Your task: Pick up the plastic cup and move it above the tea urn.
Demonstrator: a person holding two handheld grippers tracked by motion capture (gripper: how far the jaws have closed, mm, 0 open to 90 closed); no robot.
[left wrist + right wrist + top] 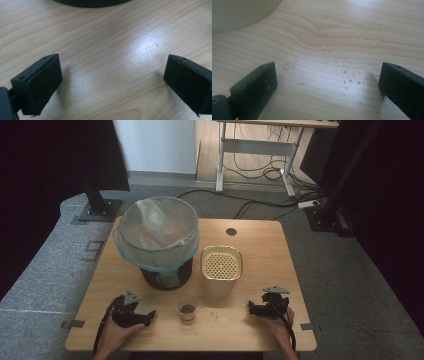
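Observation:
A small clear cup (187, 308) with dark grounds in its bottom stands near the table's front edge, midway between my two grippers. My left gripper (148, 316) rests on the wood to the cup's left, open, jaws wide apart over bare table (112, 75). On the cup's right my right gripper (251, 308) lies low on the table, also open, with nothing between its jaws (327, 80). Behind the cup stands a cream container (221, 268) with a perforated lid. A black bin (159, 240) lined with a pale plastic bag sits at the back left.
Small crumbs and wet specks (345, 75) dot the wood in front of the right gripper and beside the cup (212, 312). The table has a round cable hole (231, 231) at the back. A desk frame and cables (260, 167) stand on the floor beyond.

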